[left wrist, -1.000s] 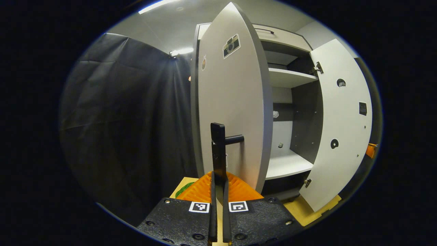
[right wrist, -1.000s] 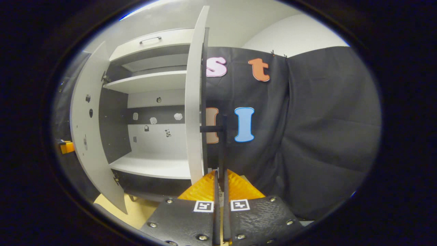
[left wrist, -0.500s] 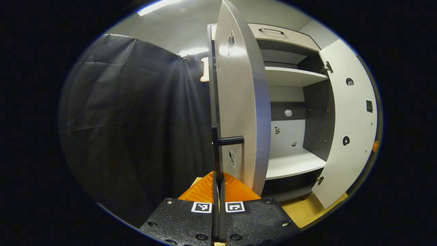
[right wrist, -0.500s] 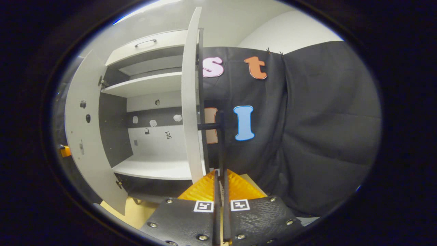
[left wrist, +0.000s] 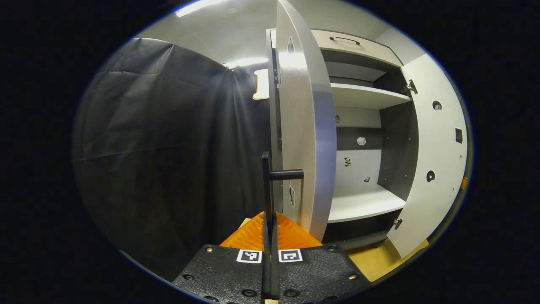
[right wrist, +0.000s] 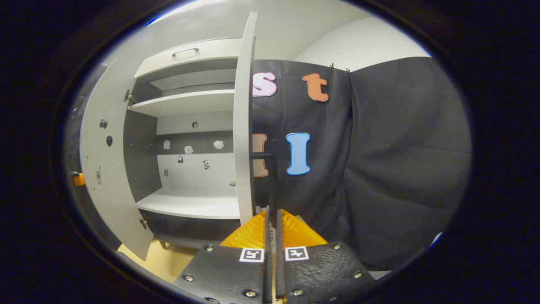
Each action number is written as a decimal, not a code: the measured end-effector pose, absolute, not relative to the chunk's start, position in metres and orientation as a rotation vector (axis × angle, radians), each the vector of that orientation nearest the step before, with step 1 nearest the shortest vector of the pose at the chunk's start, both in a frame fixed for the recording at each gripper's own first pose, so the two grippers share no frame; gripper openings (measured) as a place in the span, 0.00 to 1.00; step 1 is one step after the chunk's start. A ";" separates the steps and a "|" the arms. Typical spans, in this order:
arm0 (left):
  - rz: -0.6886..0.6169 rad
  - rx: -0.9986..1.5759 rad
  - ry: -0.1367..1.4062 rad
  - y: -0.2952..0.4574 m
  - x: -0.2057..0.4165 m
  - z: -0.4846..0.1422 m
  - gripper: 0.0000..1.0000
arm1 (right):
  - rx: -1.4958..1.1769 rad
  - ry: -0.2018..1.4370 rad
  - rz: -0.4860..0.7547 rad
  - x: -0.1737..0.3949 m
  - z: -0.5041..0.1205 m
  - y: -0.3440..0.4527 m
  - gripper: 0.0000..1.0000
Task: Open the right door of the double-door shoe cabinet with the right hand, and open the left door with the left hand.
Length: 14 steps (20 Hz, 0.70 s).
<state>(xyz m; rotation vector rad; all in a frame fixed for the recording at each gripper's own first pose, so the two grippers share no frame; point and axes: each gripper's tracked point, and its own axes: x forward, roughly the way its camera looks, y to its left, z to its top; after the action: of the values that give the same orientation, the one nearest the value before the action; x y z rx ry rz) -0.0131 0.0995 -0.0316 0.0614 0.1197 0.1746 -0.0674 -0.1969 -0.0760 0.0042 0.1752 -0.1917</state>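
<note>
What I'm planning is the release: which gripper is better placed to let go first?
Right, probably. The right gripper is shut on its handle, and the right door stands edge-on, wide open; the left door looks slightly less swung.

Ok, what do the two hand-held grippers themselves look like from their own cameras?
Both match: the left hand-held gripper and the right hand-held gripper each have two black textured plates fastened with screws, a small square black-and-white marker on each plate, and ribbed orange parts ahead of them. No cables or sleeves are visible.

left door open, right door open
</note>
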 end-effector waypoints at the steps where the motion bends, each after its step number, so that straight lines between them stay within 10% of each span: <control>1: 0.172 0.061 0.119 0.100 -0.013 -0.032 0.00 | 0.006 0.175 -0.195 -0.069 -0.076 -0.197 0.04; 14: 0.159 0.044 0.141 0.107 -0.014 -0.031 0.00 | -0.035 0.159 -0.131 -0.077 -0.060 -0.154 0.04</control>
<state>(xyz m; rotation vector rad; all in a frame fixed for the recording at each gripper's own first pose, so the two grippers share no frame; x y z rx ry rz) -0.0141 0.1071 -0.0312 0.0437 0.1406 0.1591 -0.0766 -0.1538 -0.0602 -0.0352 0.1594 -0.1314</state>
